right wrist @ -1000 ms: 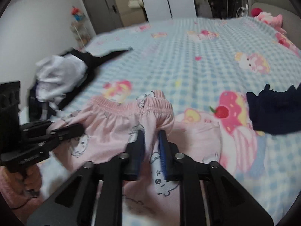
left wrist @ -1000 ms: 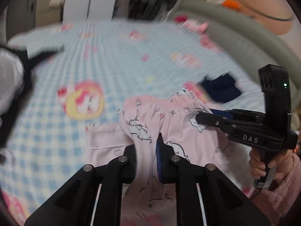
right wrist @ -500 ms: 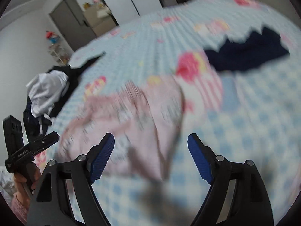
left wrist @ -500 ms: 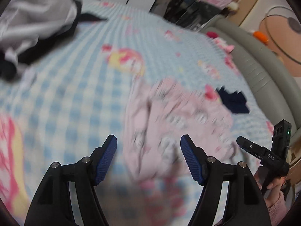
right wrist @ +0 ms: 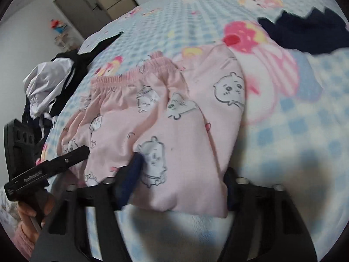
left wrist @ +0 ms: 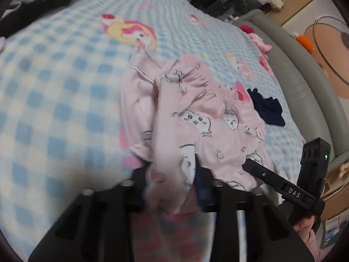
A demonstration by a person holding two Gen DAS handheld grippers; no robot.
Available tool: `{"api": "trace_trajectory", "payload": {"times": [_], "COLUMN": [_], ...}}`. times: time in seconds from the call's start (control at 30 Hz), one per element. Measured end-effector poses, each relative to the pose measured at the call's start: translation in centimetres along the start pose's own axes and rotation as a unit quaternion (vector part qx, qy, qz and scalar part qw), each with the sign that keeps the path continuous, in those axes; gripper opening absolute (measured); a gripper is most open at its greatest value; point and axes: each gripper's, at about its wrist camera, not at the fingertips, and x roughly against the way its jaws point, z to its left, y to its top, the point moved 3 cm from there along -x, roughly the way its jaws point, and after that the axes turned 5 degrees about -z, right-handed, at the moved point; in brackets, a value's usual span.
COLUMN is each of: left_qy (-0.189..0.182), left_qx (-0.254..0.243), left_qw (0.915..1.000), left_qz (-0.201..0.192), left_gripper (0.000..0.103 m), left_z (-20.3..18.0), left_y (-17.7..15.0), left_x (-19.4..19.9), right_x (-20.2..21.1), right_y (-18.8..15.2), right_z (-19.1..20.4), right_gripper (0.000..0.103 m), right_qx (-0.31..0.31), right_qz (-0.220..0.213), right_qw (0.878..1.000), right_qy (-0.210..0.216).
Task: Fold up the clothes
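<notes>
Pink pajama pants with white cartoon animals lie folded on the blue checked blanket, waistband at the far side. My left gripper is shut on a bunched piece of their near edge. In the right wrist view the pants fill the middle. My right gripper stands open, its jaws wide apart with the near folded edge of the pants between them. The left gripper shows at the pants' left corner, its fingers together. The right gripper shows at the pants' right corner.
A navy garment lies on the blanket right of the pants. A pile of white and black clothes sits at the far left. A grey padded bed edge runs along the right. A hand holds the left gripper's handle.
A second ago both grippers were shut on the pants; half a second ago both were open and raised. Now the left is shut on the near edge and the right sits low, open around it.
</notes>
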Motion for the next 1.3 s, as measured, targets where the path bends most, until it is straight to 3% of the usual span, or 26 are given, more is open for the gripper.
{"api": "trace_trajectory", "payload": {"times": [0.03, 0.07, 0.27, 0.4, 0.53, 0.67, 0.73, 0.87, 1.03, 1.13, 1.27, 1.3], "left_qy": [-0.003, -0.008, -0.016, -0.003, 0.044, 0.042, 0.055, 0.030, -0.030, -0.026, 0.030, 0.046], "left_qx": [-0.004, -0.008, -0.028, -0.054, -0.057, -0.043, -0.042, 0.018, 0.057, 0.030, -0.039, -0.055], "left_qw": [0.9999, 0.9998, 0.9984, 0.9983, 0.9971, 0.9981, 0.9972, 0.9983, 0.9976, 0.9991, 0.9988, 0.9974], "left_qz": [-0.010, -0.017, -0.045, -0.022, 0.024, -0.009, -0.030, -0.046, -0.024, -0.014, -0.007, -0.003], "left_gripper": [0.019, 0.018, 0.016, 0.016, 0.019, 0.020, 0.021, 0.021, 0.031, 0.031, 0.029, 0.023], "left_z": [-0.5, -0.9, -3.0, -3.0, -0.8, 0.0, 0.3, 2.6, 3.4, 2.2, 0.4, 0.1], "left_y": [0.0, 0.0, -1.4, -4.6, -8.2, -8.7, -8.3, -8.5, -10.1, -10.5, -11.1, -11.3], "left_x": [1.0, 1.9, 7.6, 8.6, 6.7, 8.3, 9.5, 11.0, 11.1, 10.2, 8.8, 8.5], "right_x": [1.0, 2.1, 4.8, 5.9, 7.0, 8.3, 9.2, 9.4, 9.6, 9.2, 8.9, 8.8], "right_y": [0.1, 0.1, -2.7, -5.2, -7.8, -9.6, -9.1, -10.2, -10.6, -11.1, -11.4, -11.4], "right_z": [0.2, 0.3, 0.0, -0.3, -0.5, -0.5, -0.2, -0.8, -0.8, -0.1, 1.4, 1.5], "right_gripper": [0.024, 0.014, 0.011, 0.011, 0.011, 0.013, 0.013, 0.026, 0.047, 0.048, 0.046, 0.045], "right_qx": [0.006, 0.005, -0.017, -0.027, -0.038, -0.040, -0.017, -0.023, -0.039, -0.026, 0.019, 0.027], "right_qz": [-0.011, -0.020, -0.020, -0.014, -0.007, -0.008, -0.026, -0.027, -0.026, -0.016, -0.018, -0.022], "right_qw": [1.000, 1.000, 0.999, 0.999, 0.998, 0.998, 0.999, 0.999, 0.999, 0.999, 1.000, 0.999], "right_qy": [0.000, 0.007, 0.031, 0.037, 0.043, 0.044, 0.018, -0.007, 0.017, 0.024, 0.007, 0.000]}}
